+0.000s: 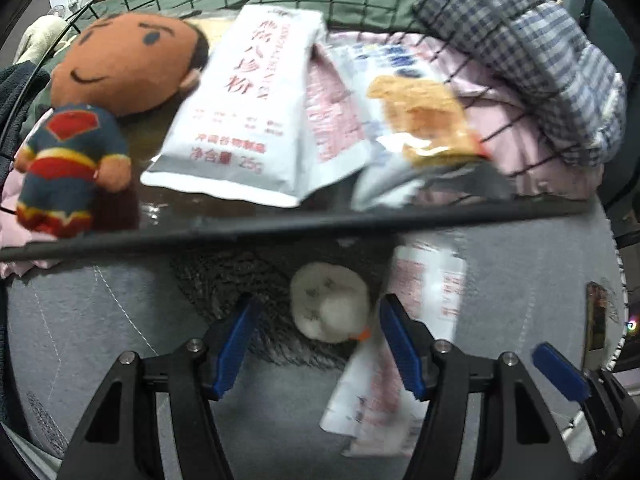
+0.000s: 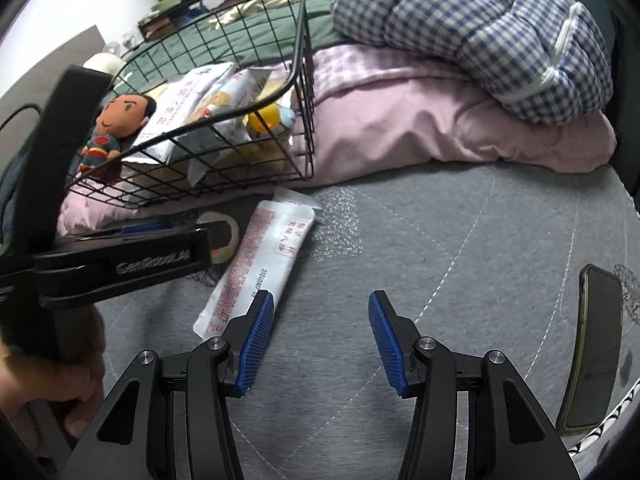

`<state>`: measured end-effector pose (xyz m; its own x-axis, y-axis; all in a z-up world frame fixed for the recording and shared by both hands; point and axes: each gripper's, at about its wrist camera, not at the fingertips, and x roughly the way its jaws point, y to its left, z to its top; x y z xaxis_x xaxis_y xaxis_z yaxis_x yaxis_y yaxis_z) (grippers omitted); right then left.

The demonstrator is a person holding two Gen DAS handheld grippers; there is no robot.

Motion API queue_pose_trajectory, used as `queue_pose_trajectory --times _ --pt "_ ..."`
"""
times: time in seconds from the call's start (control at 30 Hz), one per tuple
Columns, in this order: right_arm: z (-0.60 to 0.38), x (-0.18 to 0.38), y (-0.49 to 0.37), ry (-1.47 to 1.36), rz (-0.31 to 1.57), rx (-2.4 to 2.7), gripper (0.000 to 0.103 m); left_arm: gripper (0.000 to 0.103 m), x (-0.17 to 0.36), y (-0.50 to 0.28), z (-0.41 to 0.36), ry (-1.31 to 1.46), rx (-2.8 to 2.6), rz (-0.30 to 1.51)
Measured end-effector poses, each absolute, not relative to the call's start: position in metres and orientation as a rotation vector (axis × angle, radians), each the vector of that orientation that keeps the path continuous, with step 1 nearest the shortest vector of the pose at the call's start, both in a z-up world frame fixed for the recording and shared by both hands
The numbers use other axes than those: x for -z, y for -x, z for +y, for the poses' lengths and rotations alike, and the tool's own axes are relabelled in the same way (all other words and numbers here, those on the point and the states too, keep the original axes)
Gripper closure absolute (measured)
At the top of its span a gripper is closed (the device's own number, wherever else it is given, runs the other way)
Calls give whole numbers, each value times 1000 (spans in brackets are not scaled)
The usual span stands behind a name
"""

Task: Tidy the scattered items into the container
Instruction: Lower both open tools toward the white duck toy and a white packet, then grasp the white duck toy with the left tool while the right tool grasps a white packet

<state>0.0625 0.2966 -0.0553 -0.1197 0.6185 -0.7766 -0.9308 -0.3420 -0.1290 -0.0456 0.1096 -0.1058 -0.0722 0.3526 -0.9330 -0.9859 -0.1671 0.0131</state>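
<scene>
Grey quilted bedding (image 2: 420, 240), stitched in pale diagonal lines, is serving as the work surface, with pink sheeting (image 2: 400, 120) and a rolled blue-checked quilt (image 2: 480, 20) lying behind it. I am holding the left gripper (image 1: 316, 344) low over the bedding with its blue ribbed fingers (image 1: 234, 352) spread wide on either side of a small white rounded item (image 1: 328, 304), which appears soft and fuzzy and is resting on a dark shaggy patch; nothing is being pinched yet. I am keeping the right gripper (image 2: 320, 344) above the bedding with its fingers (image 2: 256, 344) likewise spread and empty, the left finger sitting just beside the lower end of a flat white sachet (image 2: 260, 264) printed in red. The black wire basket (image 2: 304, 80), open-meshed and rigid, is standing on the pink sheeting and is already holding a plush doll (image 1: 84, 120) with a brown head, a glossy white pouch (image 1: 244, 112), a crinkled snack packet (image 1: 420, 128) and a yellow rounded item (image 2: 264, 116). To do this step well, I judge I should be centring the white item between the pads, closing gently so the soft body is not squeezed out, then lifting clear of the near rim before releasing. A dark phone (image 2: 596, 348) is lying at the right edge, well apart.
</scene>
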Motion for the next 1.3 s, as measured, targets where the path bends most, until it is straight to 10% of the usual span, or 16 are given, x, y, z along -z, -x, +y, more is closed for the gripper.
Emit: queue_pose_trajectory --times 0.9,1.0,1.3 --pt "330 98 -1 963 457 -1723 58 34 101 97 87 1026 -1484 854" --pt "326 95 -10 960 480 -1723 67 70 104 92 84 1026 -1453 856" --pt "303 95 -27 1014 522 -1751 74 73 100 98 64 1040 -1449 859"
